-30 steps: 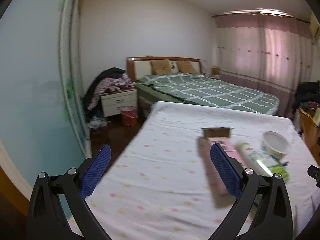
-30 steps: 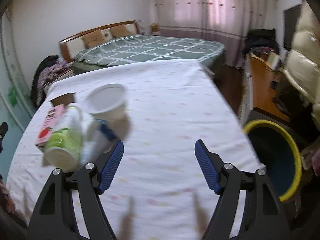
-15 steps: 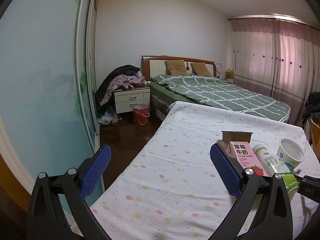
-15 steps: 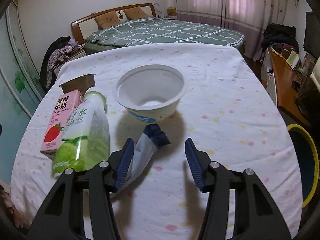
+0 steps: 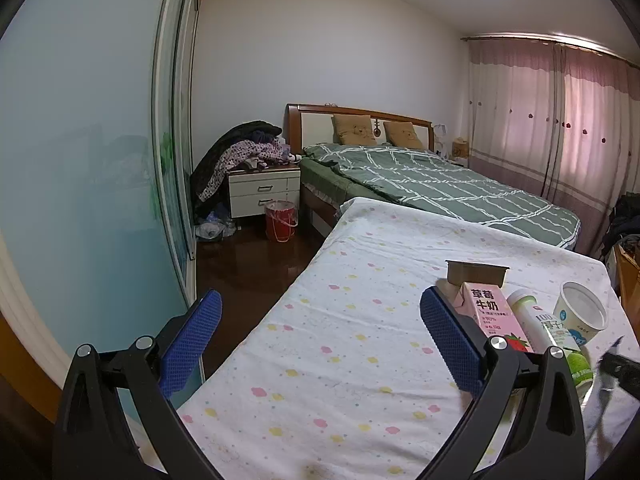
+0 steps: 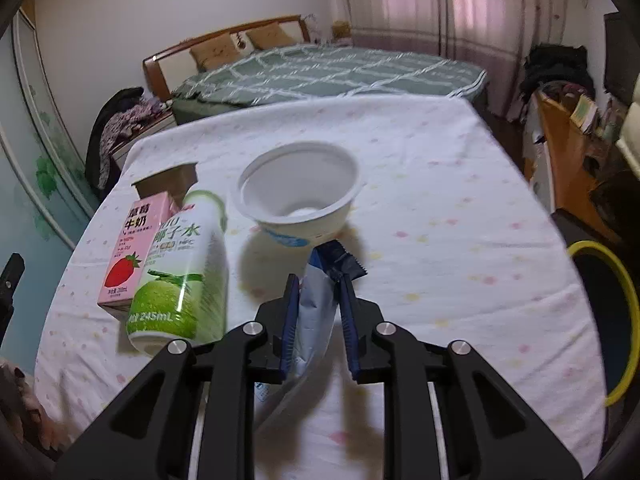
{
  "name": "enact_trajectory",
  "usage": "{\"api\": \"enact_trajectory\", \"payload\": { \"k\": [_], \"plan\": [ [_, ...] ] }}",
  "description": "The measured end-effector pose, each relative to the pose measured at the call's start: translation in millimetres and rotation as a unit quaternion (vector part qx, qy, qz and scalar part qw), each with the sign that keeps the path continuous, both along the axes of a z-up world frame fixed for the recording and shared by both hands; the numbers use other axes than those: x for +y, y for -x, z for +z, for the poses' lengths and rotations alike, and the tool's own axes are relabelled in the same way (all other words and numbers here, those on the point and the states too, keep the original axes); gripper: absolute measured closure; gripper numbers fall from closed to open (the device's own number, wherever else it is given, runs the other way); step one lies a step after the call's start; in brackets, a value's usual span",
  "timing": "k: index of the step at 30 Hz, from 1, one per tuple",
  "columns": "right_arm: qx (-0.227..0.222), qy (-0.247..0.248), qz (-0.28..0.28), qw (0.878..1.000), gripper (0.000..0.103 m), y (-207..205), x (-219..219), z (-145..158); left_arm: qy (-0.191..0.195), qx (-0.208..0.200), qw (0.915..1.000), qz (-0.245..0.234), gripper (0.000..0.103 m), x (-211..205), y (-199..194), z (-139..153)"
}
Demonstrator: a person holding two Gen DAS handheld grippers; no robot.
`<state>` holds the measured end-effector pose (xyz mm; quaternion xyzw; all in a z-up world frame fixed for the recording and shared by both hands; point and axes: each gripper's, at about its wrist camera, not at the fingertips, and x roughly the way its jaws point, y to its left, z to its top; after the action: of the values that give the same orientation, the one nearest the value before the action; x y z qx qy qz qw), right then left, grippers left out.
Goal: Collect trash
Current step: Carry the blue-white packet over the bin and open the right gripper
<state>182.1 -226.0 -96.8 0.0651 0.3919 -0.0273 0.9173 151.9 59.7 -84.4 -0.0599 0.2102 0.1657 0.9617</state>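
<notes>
My right gripper (image 6: 319, 280) is shut on a blue and silver snack wrapper (image 6: 318, 304) just above the dotted white tablecloth (image 6: 440, 200). Beyond it stands a white plastic cup (image 6: 298, 200). To the left lie a green coconut-water bottle (image 6: 182, 268), a pink strawberry milk carton (image 6: 134, 248) and a small brown cup (image 6: 170, 182). My left gripper (image 5: 316, 320) is open and empty over the table's left part; the carton (image 5: 490, 314), bottle (image 5: 548, 332) and white cup (image 5: 582, 312) lie to its right.
A dark bin with a yellow rim (image 6: 612, 320) stands on the floor right of the table. A green bed (image 5: 432, 188), a nightstand (image 5: 264, 190) and a red bucket (image 5: 281, 220) lie beyond. A wooden desk (image 6: 564, 148) stands at the right.
My right gripper has closed its fingers onto the wrapper and moved slightly forward. My left gripper has tilted upward and swung a little left, staying open.
</notes>
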Motion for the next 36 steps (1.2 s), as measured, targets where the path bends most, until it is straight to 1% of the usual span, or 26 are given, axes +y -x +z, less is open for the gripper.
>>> {"api": "enact_trajectory", "payload": {
  "k": [4, 9, 15, 21, 26, 36],
  "plan": [
    [-0.016, 0.012, -0.029, 0.999, 0.083, 12, -23, 9, -0.001, 0.000, 1.0000, 0.000, 0.005, -1, 2, 0],
    [-0.030, 0.023, -0.079, 0.996, 0.083, 24, -62, 16, -0.001, -0.001, 1.0000, 0.001, 0.005, -1, 1, 0],
    [-0.040, 0.024, -0.150, 0.988, 0.083, 38, -116, 18, -0.003, -0.001, 1.0000, 0.001, 0.005, -2, 2, 0],
    [-0.046, 0.038, -0.227, 0.972, 0.083, 55, -168, 19, -0.006, 0.001, 1.0000, 0.003, 0.005, -1, 2, 1],
    [-0.040, 0.033, -0.285, 0.957, 0.083, 69, -209, 12, -0.014, 0.004, 0.9999, 0.004, 0.005, -4, 1, 2],
    [0.004, 0.023, -0.346, 0.938, 0.082, 74, -250, -22, -0.025, 0.005, 0.9997, 0.005, 0.005, -7, 2, 1]
  ]
}}
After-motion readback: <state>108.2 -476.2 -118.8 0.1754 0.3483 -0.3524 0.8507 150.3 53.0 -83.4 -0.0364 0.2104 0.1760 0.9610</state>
